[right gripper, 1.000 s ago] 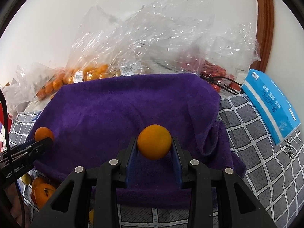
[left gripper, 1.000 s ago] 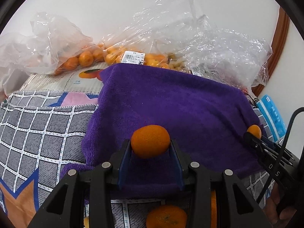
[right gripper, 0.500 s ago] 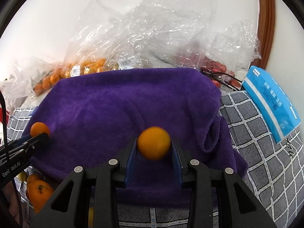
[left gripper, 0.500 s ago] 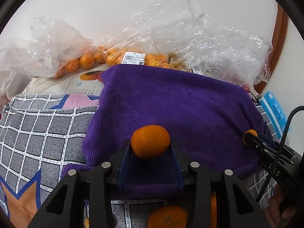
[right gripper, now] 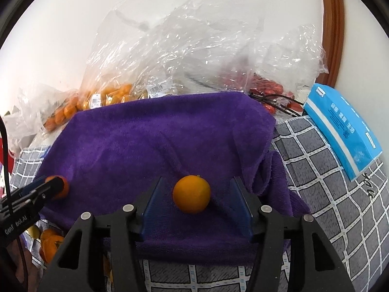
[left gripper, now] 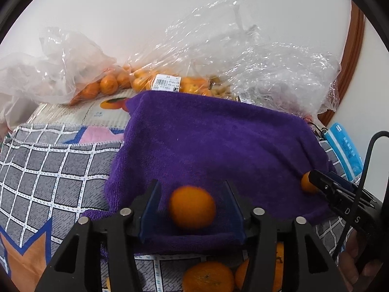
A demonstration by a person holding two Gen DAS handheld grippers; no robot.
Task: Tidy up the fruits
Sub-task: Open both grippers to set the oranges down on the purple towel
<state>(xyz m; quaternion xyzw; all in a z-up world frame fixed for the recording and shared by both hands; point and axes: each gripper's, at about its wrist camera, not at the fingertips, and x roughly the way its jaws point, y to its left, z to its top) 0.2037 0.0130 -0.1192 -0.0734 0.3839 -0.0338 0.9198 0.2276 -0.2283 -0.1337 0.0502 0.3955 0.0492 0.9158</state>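
Note:
A purple towel (left gripper: 218,141) (right gripper: 145,141) is spread over the checked cloth. In the left wrist view a blurred orange (left gripper: 192,206) lies low between the pads of my left gripper (left gripper: 192,189). Its jaws are opening, with a gap on each side of the fruit. In the right wrist view a second orange (right gripper: 191,194) rests on the towel between the blue pads of my right gripper (right gripper: 198,181). Those jaws are opening too and do not touch it. Each view also shows the other gripper at the towel's side: the right gripper (left gripper: 316,180), the left gripper (right gripper: 52,183).
Clear plastic bags of small oranges (left gripper: 109,85) (right gripper: 109,95) and a bag of red fruit (right gripper: 267,87) lie against the back wall. A blue packet (right gripper: 340,131) lies at the right. Loose oranges (left gripper: 207,276) (right gripper: 49,242) sit below the towel's near edge.
Both grippers have spread their jaws and let go of their oranges. Each orange has dropped lower between the pads onto the towel. Neither hand has shifted much.

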